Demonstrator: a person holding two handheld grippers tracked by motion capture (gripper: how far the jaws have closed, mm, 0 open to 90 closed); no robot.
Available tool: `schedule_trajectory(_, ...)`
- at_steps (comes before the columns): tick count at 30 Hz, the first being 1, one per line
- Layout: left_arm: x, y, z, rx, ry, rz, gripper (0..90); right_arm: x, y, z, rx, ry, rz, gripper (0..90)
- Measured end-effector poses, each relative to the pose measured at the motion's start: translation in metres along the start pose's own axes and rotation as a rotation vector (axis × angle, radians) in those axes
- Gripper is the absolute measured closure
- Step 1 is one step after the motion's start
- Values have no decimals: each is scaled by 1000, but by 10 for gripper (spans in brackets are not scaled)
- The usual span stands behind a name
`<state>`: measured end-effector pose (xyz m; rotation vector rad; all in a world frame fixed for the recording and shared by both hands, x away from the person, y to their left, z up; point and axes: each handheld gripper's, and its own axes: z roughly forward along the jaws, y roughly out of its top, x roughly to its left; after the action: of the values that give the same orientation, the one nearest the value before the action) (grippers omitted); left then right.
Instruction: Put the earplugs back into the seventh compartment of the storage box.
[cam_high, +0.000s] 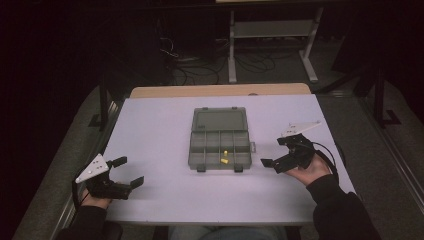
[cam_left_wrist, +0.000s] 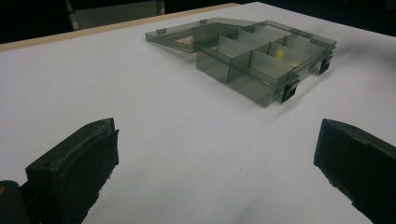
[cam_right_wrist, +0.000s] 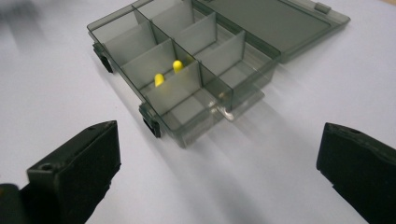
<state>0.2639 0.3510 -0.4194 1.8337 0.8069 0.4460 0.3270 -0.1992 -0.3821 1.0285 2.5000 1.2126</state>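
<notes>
A smoky grey see-through plastic organizer box (cam_high: 219, 137) sits in the middle of the smooth white table (cam_high: 150, 130). Its flat lid (cam_high: 219, 120) lies open at 12 o'clock of the tray part. Thin plastic walls cut the tray into small square rooms. Two little yellow earplugs (cam_high: 224, 157), round at the tips, lie in one room in the near row. Two black clasps (cam_right_wrist: 152, 122) stick out from the near edge.

The left gripper (cam_high: 125, 172) is at about 8 o'clock from the box, well apart from it. It is black and blocky with a grey three-cornered plate on top. Its jaws stand wide apart and have nothing between them.

The right gripper (cam_high: 274, 152) is at about 4 o'clock from the box, near its right side. Its jaws are spread wide too, and they hold nothing and touch nothing.
</notes>
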Motion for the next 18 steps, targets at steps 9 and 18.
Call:
schedule_trajectory(9,0,0,0,0,0,0,0,-5,-27,-13,-83,-33,29,0)
schedule_trajectory(18,0,0,0,0,-1,0,0,-9,-51,-25,-161,-81,48,0)
